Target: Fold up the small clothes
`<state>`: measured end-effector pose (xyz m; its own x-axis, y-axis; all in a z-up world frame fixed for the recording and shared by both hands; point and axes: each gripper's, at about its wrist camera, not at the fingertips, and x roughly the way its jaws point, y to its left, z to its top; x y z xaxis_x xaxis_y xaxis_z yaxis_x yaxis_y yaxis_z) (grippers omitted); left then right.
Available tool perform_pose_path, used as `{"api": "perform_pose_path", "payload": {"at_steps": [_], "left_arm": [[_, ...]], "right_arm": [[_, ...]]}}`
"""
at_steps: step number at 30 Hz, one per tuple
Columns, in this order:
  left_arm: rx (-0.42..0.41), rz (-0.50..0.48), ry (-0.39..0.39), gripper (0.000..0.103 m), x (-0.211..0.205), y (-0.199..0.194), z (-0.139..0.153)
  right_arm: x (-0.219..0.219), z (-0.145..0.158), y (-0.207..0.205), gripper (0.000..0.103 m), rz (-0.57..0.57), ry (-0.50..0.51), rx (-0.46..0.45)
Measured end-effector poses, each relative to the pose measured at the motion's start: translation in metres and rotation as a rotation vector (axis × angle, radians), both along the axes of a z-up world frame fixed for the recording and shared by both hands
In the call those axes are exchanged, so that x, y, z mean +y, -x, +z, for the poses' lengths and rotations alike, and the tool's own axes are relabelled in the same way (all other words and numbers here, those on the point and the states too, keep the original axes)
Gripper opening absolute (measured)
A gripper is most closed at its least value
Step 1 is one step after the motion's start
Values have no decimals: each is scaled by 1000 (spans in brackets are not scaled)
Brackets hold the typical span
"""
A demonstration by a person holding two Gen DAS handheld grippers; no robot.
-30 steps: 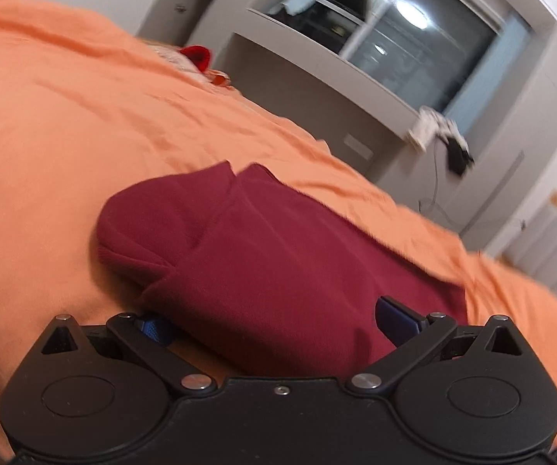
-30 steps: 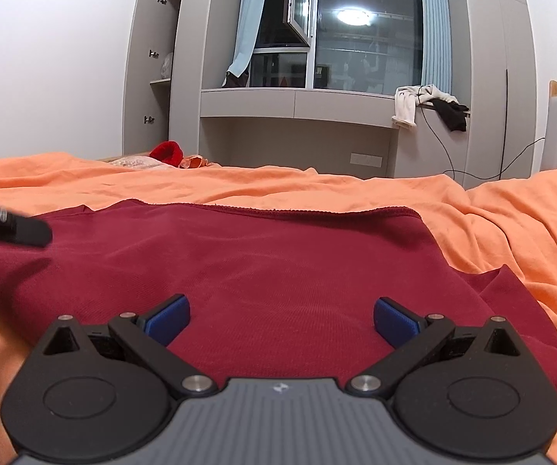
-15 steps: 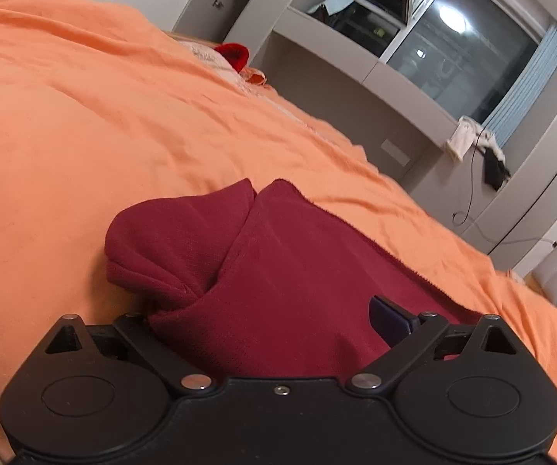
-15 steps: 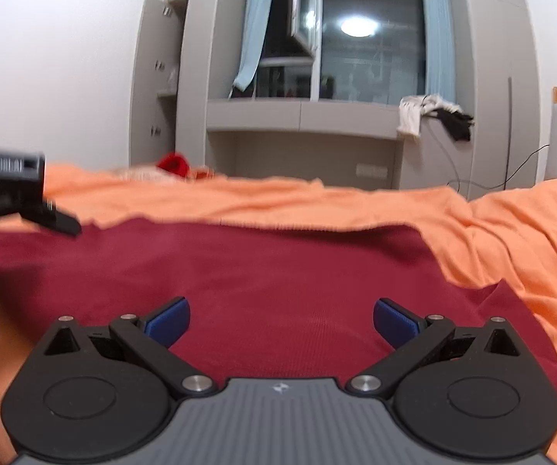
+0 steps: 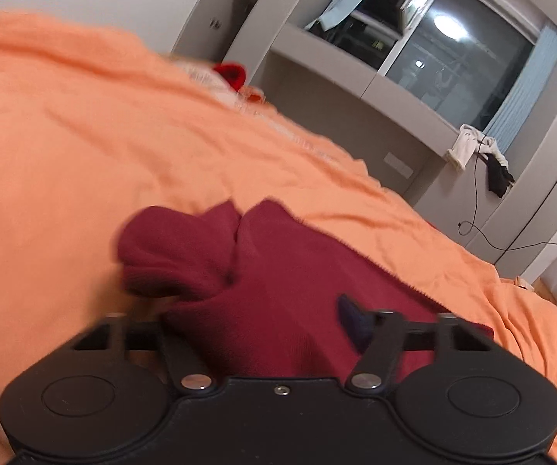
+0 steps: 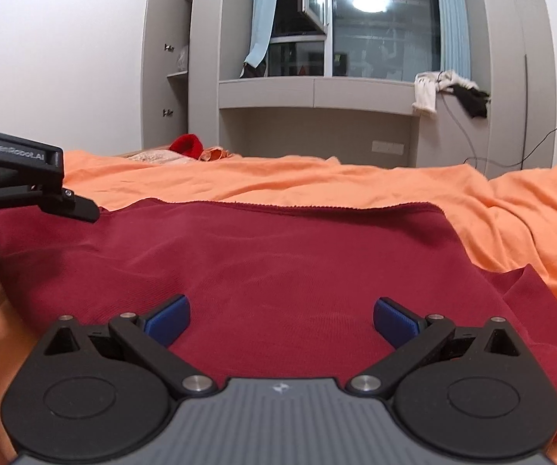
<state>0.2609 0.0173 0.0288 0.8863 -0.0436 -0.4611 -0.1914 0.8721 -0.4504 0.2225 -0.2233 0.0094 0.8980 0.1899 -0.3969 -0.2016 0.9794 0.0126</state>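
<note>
Two black grippers frame a dark red garment (image 6: 278, 263) spread across an orange bedspread (image 6: 511, 209). At the bottom centre of the right wrist view, the right gripper (image 6: 281, 319) stands with its blue-padded fingers spread wide over the cloth, pinching nothing. In the blurred left wrist view, the left gripper (image 5: 278, 321) sits at lower centre with red fabric bunched between its fingers; only one dark pad (image 5: 352, 319) shows at lower right, so whether it grips the cloth cannot be told. That gripper also juts in at the left edge of the right wrist view. The garment fills the middle of the right view, its far hem straight. Beyond, at upper centre, a grey window alcove (image 6: 317, 93) holds draped white and black clothes (image 6: 449, 91); a small red item (image 6: 187, 145) lies at the bed's far edge.
</note>
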Motion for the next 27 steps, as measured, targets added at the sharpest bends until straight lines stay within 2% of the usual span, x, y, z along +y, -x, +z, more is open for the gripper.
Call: {"api": "perform_pose_path", "payload": {"at_steps": [1,3,8,12,16,19,22,27], "left_arm": [[-15,-6,-23,33,-4,0,5],[-52,-36,-52,25,-12,-1,15],[-160,-139,-123,20,-43,-2,50],[-238,-250,-180,19,-85,-2,79],[-291,-377,-197,18,-135,1,94],[-315,-486,-178,18,-171,11,91],[-309,-571,-188,18,-206,21,74],[-247,-698,-273,18,-245,35,35]], "right_arm": [[-3,3,1,103,4,-6,10],[-12,7,3,103,13,-26,32],[-41,23,18,103,30,-104,63],[-80,42,38,103,-18,-171,-2],[-135,56,46,103,-132,-242,-59],[-181,59,39,103,-269,-275,-27],[-219,53,28,103,-338,-312,51],[-269,27,21,103,-434,-512,200]]}}
